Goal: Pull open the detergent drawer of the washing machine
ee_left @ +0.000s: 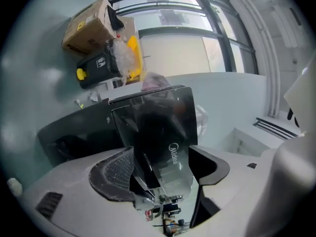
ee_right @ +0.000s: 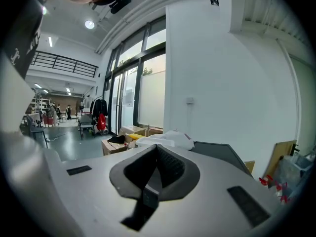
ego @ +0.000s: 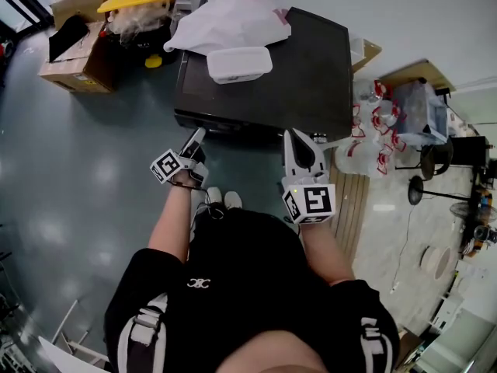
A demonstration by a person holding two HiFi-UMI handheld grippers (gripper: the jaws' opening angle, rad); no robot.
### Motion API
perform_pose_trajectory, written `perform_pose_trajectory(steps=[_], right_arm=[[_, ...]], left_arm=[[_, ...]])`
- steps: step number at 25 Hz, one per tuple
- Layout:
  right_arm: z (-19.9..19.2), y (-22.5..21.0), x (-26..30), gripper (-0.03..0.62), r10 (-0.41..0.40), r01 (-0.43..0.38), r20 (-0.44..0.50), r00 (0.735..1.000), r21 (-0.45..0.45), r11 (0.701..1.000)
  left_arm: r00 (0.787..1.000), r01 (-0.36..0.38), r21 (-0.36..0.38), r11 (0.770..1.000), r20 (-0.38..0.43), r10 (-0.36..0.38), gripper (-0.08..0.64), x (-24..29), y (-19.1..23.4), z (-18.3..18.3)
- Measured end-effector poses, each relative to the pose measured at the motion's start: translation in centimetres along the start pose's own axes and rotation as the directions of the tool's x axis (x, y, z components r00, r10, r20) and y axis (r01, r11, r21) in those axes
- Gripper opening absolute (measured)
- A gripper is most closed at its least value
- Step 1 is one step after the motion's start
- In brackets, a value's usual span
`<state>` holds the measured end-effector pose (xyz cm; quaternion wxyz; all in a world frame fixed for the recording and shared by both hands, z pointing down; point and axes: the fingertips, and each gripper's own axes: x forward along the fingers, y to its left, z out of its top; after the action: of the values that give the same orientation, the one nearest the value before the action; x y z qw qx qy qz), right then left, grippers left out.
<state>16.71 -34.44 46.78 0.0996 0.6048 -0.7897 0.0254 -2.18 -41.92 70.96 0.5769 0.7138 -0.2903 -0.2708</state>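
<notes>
- Washing machine [ego: 311, 76] fills the upper middle of the head view, a dark box with a white bag [ego: 233, 18] and a white tub [ego: 239, 63] on its lid.
- Its detergent drawer [ee_left: 168, 132] sits at the front edge, towards the left of that view. In the left gripper view, its glossy dark face fills the centre.
- The left gripper [ee_left: 163, 167] has one jaw on each side of that face and appears to pinch it. How far the drawer is already out I cannot tell.
- The right gripper [ee_right: 157, 152] hangs at the machine's front right [ego: 292, 137], jaws pressed together on nothing.
- Slip risk: the face is smooth and shiny, so a quick tug would likely strip the pads off it.
- Jam risk: the left gripper meets the drawer at a slant, so a pull not in line with the runners could wedge it.
- Overpull risk: a hard yank could bring the drawer right out, or jolt the machine and shift the bag and tub, since nothing braces the body.
</notes>
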Motion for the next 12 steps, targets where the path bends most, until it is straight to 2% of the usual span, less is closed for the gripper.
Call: perform_pose_trajectory(steps=[2,5,7,12], right_arm=[[-0.2,-0.2,0.2,0.002,0.0,0.0,-0.009,1.0,-0.005,1.0],[0.1,-0.7,0.2,0.002,0.005,-0.006,-0.016,1.0,-0.047,0.999],[0.3,-0.4,0.1,0.002,0.013,-0.014,-0.014,1.0,-0.076,0.997],[-0.1,0.7,-0.1,0.002,0.025,-0.027,-0.024,0.999,-0.073,0.997]], left_arm=[[1.0,0.004,0.001,1.0,0.027,-0.004,0.345,0.1,0.4,0.9],[0.991,0.114,-0.059,0.992,0.072,-0.11,0.331,1.3,-0.9,1.3],[0.989,0.138,-0.091,0.986,0.072,-0.131,0.33,1.5,-0.8,1.2],[0.98,0.192,-0.091,0.977,0.076,-0.186,0.327,1.1,-0.3,1.5]])
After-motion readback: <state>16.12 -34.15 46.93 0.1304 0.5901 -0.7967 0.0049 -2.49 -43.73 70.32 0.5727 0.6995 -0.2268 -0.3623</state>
